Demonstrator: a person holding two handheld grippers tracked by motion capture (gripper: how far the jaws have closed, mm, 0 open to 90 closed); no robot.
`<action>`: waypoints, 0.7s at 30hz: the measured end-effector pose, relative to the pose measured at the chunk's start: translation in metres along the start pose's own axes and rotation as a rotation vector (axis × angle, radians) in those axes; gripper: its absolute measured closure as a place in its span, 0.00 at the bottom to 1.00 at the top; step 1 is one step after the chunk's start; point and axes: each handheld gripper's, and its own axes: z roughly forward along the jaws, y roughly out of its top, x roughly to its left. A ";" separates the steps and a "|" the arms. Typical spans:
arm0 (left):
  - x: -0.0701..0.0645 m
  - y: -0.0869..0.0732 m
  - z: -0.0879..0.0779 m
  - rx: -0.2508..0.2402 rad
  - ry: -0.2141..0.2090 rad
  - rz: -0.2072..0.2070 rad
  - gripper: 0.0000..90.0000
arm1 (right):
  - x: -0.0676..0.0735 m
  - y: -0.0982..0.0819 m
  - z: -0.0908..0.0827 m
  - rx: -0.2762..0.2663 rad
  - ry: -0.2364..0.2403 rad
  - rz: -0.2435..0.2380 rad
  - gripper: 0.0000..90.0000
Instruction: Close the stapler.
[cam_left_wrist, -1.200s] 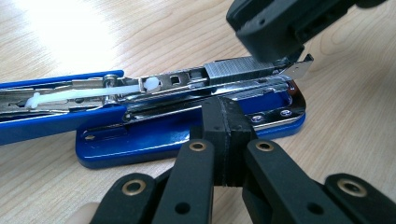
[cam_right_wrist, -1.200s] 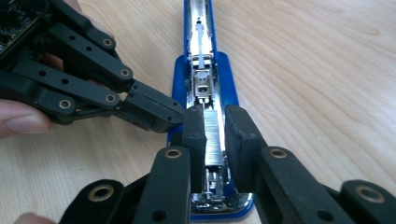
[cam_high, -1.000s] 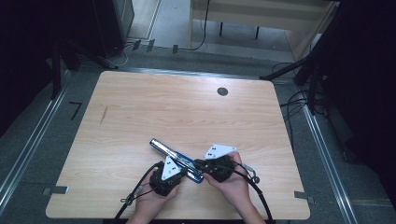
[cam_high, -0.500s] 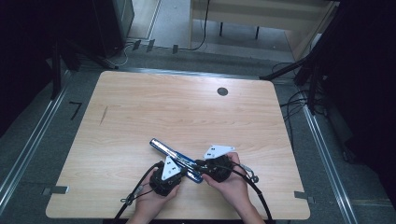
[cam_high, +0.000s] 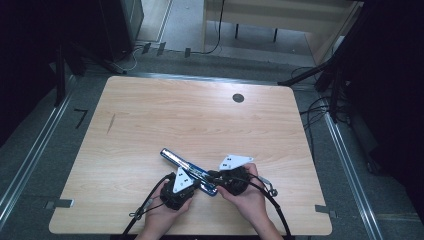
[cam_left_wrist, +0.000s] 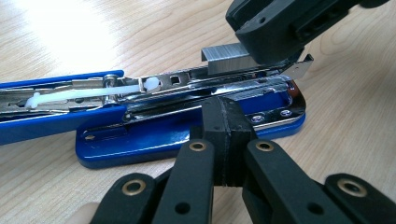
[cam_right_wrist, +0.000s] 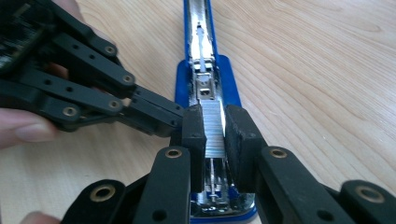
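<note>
A blue stapler (cam_high: 186, 169) lies swung open near the front of the wooden table (cam_high: 200, 115), with its metal magazine (cam_left_wrist: 187, 79) uncovered. My left gripper (cam_left_wrist: 227, 116) is shut with nothing between its jaws, and its tip rests against the side of the stapler's blue base (cam_left_wrist: 154, 135). My right gripper (cam_right_wrist: 214, 133) is shut on a short strip of staples (cam_right_wrist: 213, 116) and holds it just over the magazine (cam_right_wrist: 204, 88), lined up with the channel. In the high view the left gripper (cam_high: 199, 184) and the right gripper (cam_high: 213, 176) meet at the stapler's near end.
A black round grommet (cam_high: 238, 98) sits at the table's far side. Both hands (cam_high: 250, 200) rest near the front edge. Cables (cam_high: 275, 200) trail from the grippers. Beyond the table are dark floor, metal rails (cam_high: 30, 160) and another desk (cam_high: 280, 20).
</note>
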 end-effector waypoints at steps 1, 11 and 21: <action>0.000 0.000 0.000 0.000 0.000 0.000 1.00 | 0.001 0.001 0.000 -0.001 0.002 -0.004 0.89; 0.000 0.000 0.000 0.000 0.000 0.000 1.00 | 0.002 0.001 0.002 0.035 -0.009 -0.009 0.89; 0.000 0.000 0.000 -0.002 -0.001 -0.002 1.00 | 0.002 0.000 0.003 0.045 -0.016 -0.016 0.89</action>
